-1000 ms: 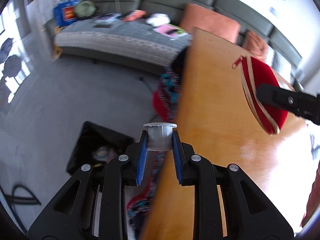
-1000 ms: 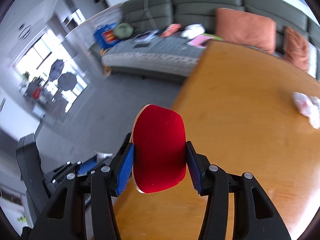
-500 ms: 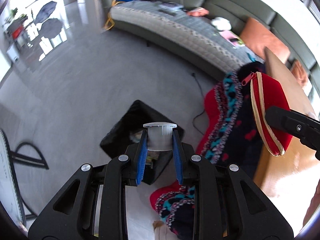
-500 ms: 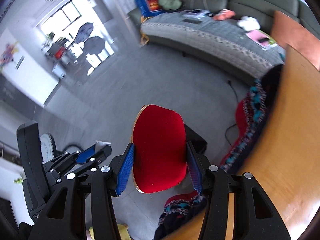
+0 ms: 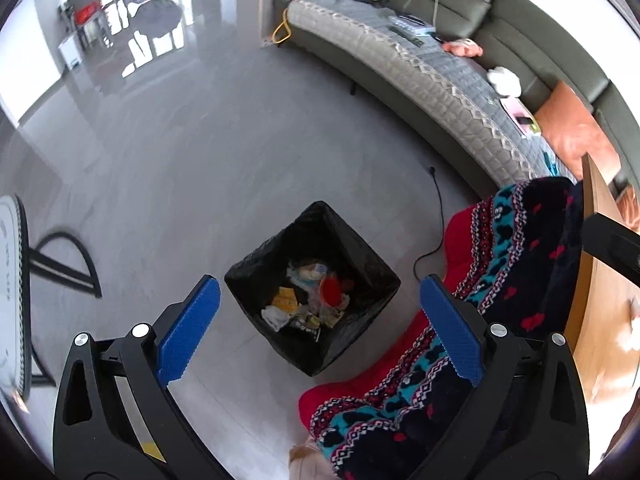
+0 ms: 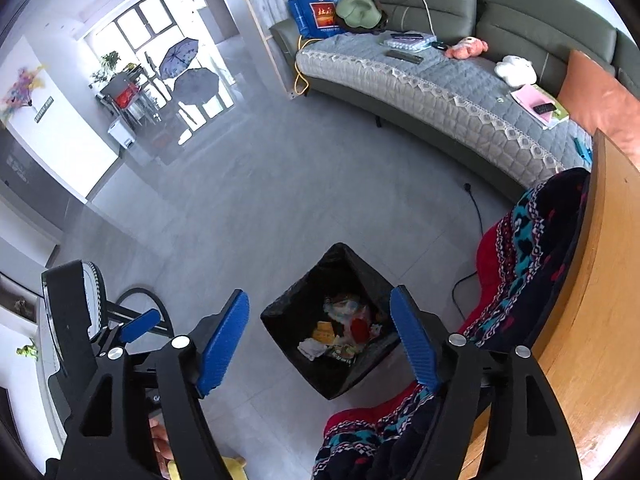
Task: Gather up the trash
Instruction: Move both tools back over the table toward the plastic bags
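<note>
A square bin with a black liner (image 5: pixel 360 260) stands on the grey floor below both grippers; it also shows in the right wrist view (image 6: pixel 296 320). Inside lie mixed scraps and a red item (image 5: pixel 331 290), seen too in the right wrist view (image 6: pixel 359 328). My left gripper (image 5: pixel 316 324) is open and empty above the bin. My right gripper (image 6: pixel 320 340) is open and empty above the bin. Part of the right gripper's black body (image 5: pixel 612 240) shows at the right edge of the left wrist view.
A wooden table (image 6: pixel 600 320) edge runs down the right, with a red and patterned cloth (image 6: pixel 520 240) draped beside it. White crumpled paper (image 5: pixel 632 324) lies on the table. A grey sofa (image 6: pixel 440 80) with cushions stands behind. A black cable (image 5: pixel 438 216) lies on the floor.
Both grippers moved from the table to above the bin and opened. The grey cup left the left gripper and the red pouch left the right gripper.
</note>
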{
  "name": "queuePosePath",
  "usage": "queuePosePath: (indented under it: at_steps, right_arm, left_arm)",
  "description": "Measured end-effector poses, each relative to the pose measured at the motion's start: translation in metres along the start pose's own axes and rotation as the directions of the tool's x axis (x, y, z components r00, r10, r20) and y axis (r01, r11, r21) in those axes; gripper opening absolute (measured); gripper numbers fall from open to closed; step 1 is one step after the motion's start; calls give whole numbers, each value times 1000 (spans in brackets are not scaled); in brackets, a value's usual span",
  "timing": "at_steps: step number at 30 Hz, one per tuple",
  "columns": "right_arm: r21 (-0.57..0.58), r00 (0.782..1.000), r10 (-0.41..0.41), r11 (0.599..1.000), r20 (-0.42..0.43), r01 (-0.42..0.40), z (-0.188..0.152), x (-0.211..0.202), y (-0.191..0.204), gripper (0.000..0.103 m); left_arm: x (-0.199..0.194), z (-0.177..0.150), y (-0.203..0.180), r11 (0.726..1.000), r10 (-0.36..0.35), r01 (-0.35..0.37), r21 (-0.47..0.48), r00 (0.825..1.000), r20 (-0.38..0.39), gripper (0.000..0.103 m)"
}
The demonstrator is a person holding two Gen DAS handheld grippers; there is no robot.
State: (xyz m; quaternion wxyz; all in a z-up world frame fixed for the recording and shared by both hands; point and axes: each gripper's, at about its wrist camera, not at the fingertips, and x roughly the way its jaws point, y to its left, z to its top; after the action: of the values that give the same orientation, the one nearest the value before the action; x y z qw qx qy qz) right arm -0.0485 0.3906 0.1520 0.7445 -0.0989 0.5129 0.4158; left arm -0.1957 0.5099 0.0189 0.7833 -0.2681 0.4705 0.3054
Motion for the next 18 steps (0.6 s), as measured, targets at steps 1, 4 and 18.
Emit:
queuePosePath:
  at_steps: [1, 4, 18]
  right_arm:
    - [1, 1000, -6, 1000, 1, 6, -1, -2, -2, 77]
    - [14, 1000, -5, 1000, 8, 5, -2, -7, -9, 79]
    - [154, 993, -70, 987, 98, 54, -31, -74, -94, 83]
  left_arm:
    - [1, 1, 1, 1000, 2, -2, -6, 1000, -6, 97]
    - [-4, 1, 4, 1000, 2, -1, -25, 1000, 19, 97]
    - [-31, 4, -65, 999, -31, 29, 43, 998, 51, 97]
